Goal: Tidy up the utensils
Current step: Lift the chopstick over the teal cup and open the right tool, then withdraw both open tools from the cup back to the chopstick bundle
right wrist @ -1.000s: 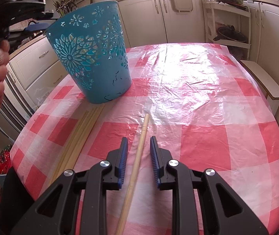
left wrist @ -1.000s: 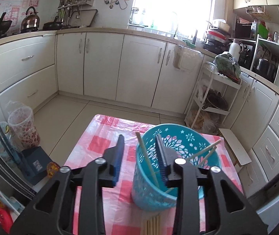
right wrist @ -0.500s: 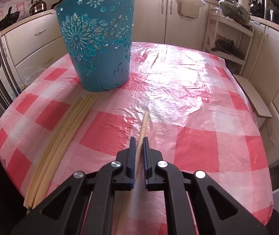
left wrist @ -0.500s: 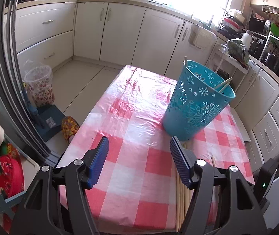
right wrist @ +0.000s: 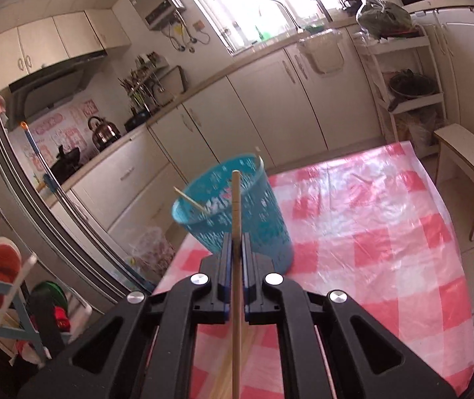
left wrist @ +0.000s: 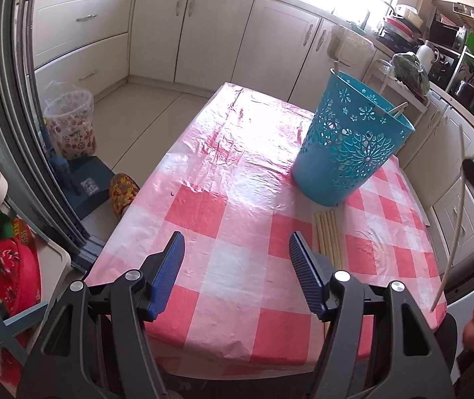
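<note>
- Right claw (right wrist: 233, 256) pinches a chopstick (right wrist: 235, 206) (clear of the surface); tip it into the basket (right wrist: 237, 216) at twelve o'clock.
- Left claw (left wrist: 237, 259) gapes, empty; spare chopsticks (left wrist: 328, 236) lie at its two o'clock.

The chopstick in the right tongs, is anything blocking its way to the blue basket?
Nothing visible. The chopstick is clamped in the right tongs, lifted off the table, and the blue basket stands just beyond with its top open.
</note>
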`<state>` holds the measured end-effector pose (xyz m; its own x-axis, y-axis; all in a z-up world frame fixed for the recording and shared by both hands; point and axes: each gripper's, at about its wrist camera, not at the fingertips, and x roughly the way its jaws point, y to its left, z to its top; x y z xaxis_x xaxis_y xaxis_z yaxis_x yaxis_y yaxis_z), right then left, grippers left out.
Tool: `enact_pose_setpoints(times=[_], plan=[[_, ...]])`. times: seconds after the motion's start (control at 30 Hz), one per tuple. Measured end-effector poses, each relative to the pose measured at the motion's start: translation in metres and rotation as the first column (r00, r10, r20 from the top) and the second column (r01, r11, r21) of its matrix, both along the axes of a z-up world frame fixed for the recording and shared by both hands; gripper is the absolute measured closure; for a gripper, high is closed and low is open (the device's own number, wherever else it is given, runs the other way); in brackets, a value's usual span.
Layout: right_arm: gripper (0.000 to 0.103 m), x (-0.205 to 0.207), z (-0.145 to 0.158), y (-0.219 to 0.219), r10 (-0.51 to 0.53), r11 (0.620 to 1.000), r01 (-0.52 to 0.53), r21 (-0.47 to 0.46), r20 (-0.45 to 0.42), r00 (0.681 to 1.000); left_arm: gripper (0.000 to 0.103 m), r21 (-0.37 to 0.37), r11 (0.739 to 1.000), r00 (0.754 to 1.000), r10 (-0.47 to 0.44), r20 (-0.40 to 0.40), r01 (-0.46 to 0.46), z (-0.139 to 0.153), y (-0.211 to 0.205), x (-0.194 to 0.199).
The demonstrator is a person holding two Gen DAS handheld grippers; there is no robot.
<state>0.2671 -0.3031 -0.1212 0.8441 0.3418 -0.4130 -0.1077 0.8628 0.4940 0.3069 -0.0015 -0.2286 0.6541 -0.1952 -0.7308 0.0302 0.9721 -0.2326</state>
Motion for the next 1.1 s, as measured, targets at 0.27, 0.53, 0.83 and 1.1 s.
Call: enact_pose_setpoints(times=[0.27, 0.53, 0.83, 1.1], plan=[[0.097, 0.062, 0.081, 0.015, -0.047, 0.999, 0.045, 0.012, 0.235, 0.971, 0.041, 0.001, 1.0, 1.0, 0.009, -0.003, -0.009, 0.002, 0.0, -0.001], [0.097, 0.12, 0.047, 0.044, -0.168, 0.972, 0.205, -0.114, 0.268, 0.949, 0.039, 0.02, 1.0, 1.0, -0.002, 0.027, 0.001, 0.011, -0.001, -0.007], [0.084, 0.097, 0.015, 0.046, -0.153, 0.962, 0.198, -0.188, 0.225, 0.962, 0.039, 0.004, 1.0, 1.0, -0.002, 0.005, 0.002, 0.007, 0.0, -0.008], [0.065, 0.005, 0.016, 0.028, -0.154, 0.959, 0.195, -0.208, 0.198, 0.968, 0.035, 0.029, 0.999, 0.999, -0.019, 0.047, 0.018, 0.028, -0.012, -0.025]])
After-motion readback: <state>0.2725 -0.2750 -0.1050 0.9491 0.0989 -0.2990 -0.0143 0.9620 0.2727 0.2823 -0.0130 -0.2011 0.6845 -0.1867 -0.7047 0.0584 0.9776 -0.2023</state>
